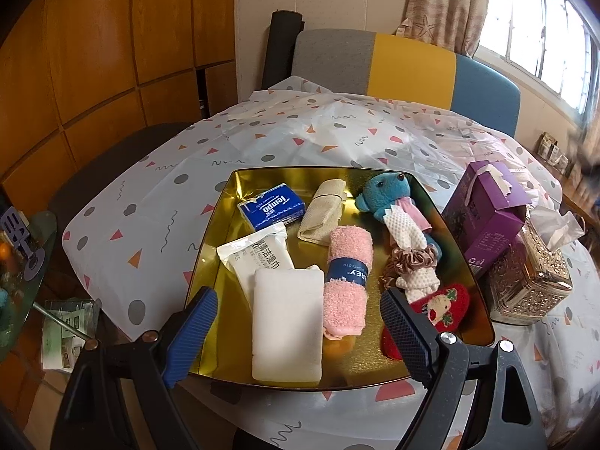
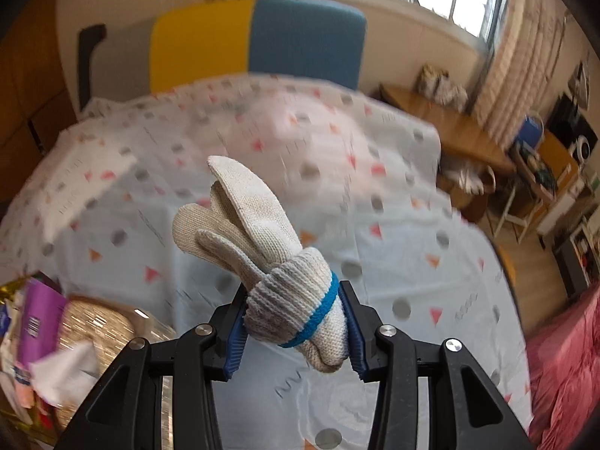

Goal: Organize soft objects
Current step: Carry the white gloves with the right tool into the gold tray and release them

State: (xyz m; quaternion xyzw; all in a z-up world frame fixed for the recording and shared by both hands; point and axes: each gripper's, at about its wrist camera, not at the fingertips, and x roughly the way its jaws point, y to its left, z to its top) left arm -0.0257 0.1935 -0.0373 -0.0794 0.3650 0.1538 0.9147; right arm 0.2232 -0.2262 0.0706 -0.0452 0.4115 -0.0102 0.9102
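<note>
Item 1, my left gripper (image 1: 298, 332): jaws wide apart, holding nothing, hanging over the near edge of the gold tray (image 1: 468, 232).

Item 2, my right gripper (image 2: 294, 332): jaws clamped on the cuff of a rolled pair of knit gloves (image 2: 262, 247), cream with a blue band; the glove fingers point up and away, above the patterned tablecloth (image 2: 393, 232) (this view is blurred, so I record little else from it).

Item 3, tray contents, as seen from the left wrist:
- blue tissue pack (image 1: 272, 208), far left;
- white wipes pouch (image 1: 258, 258), just nearer than the tissue pack;
- white block (image 1: 287, 322), near left, overlapping the wipes pouch;
- beige folded cloth (image 1: 324, 212), far middle;
- pink rolled towel (image 1: 348, 281) with a dark paper band, middle, just right of the white block;
- blue stuffed bear (image 1: 384, 193), far right;
- white mesh cloth (image 1: 403, 227) lying on the bear;
- brown scrunchie (image 1: 410, 260), nearer than the bear;
- red plush piece (image 1: 440, 309), near right, partly behind my right-hand finger pad.

Item 4, beside the tray on the right: a purple box (image 1: 487, 210) and a gold tissue holder (image 1: 532, 281), touching each other.
</note>
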